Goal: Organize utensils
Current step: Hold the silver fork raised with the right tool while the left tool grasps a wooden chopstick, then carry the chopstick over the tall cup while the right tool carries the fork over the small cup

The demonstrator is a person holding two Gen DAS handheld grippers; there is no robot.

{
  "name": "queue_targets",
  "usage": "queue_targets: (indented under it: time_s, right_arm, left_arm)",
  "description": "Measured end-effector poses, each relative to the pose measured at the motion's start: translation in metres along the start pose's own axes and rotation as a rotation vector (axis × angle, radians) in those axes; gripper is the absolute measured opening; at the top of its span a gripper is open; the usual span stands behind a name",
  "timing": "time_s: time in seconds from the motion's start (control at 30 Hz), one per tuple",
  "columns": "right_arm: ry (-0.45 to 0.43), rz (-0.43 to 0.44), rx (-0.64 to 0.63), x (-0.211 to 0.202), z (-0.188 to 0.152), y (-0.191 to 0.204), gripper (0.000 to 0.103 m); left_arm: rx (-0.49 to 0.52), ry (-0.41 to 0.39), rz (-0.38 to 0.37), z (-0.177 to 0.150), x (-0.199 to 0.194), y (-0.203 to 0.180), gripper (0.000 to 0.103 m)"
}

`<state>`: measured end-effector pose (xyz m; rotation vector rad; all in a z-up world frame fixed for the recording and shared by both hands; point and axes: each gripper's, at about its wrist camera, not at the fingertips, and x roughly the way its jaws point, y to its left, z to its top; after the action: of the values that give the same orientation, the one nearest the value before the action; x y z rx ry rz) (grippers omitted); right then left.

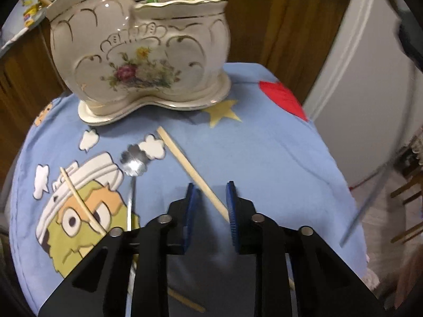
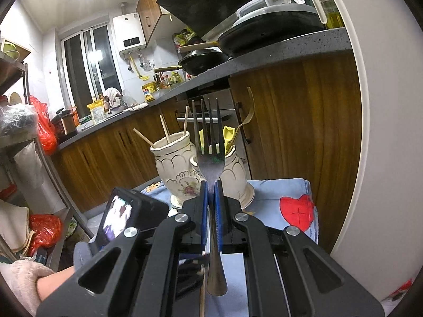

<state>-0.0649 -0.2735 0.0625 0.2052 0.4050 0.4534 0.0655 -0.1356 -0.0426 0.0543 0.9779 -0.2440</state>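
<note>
Black angular left tool [image 1: 210,200] and right tool [image 2: 211,195], ribbed blue pads, round silver pivot screws, fluffy cream sleeve [image 2: 23,277]

A blue cartoon cloth [image 1: 264,158] carries a ceramic holder [image 1: 140,52], chopsticks [image 1: 190,169], spoon [image 1: 133,166].

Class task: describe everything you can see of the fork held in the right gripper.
The fork is shiny grey metal with four long straight tines, a narrow neck and a handle that widens to a rounded end. It stands nearly upright, tines up, clamped at the neck between the blue pads of the right gripper, which is shut on it. The handle hangs free below. Nothing else touches it; the ceramic utensil holder stands behind it.
</note>
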Motion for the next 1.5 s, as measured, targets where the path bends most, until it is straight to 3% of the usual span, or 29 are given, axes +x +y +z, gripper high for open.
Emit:
queue_targets:
  time_s: [0.07, 0.4, 0.87, 1.03, 1.13, 1.2, 1.37, 1.5]
  right_arm:
    - [0.004, 0.005, -0.002, 0.000, -0.001, -0.001, 0.005]
    - [0.006, 0.016, 0.014, 0.004, 0.000, -0.006, 0.005]
    - [0.027, 0.025, -0.009, 0.017, -0.001, 0.008, 0.005]
    - [0.027, 0.029, -0.013, 0.024, -0.001, 0.011, 0.005]
    - [0.023, 0.032, -0.008, 0.026, -0.002, 0.012, 0.005]
    - [0.018, 0.033, -0.011, 0.028, -0.001, 0.016, 0.005]
    - [-0.012, 0.026, -0.020, 0.033, 0.009, 0.023, 0.005]
    - [-0.045, 0.034, -0.015, 0.039, 0.029, 0.024, 0.005]
  left_arm:
    - [-0.032, -0.008, -0.013, 0.005, 0.006, 0.005, 0.013]
    - [-0.034, -0.055, -0.059, 0.003, -0.001, 0.018, 0.004]
    - [-0.020, -0.129, -0.151, -0.025, -0.049, 0.053, 0.004]
    - [-0.003, -0.193, -0.180, -0.041, -0.076, 0.072, 0.004]
    - [-0.012, -0.284, -0.220, -0.042, -0.093, 0.085, 0.004]
    - [-0.006, -0.385, -0.231, -0.038, -0.107, 0.094, 0.004]
    - [-0.015, -0.621, -0.284, -0.007, -0.129, 0.109, 0.004]
    - [-0.022, -0.740, -0.279, 0.030, -0.141, 0.119, 0.004]
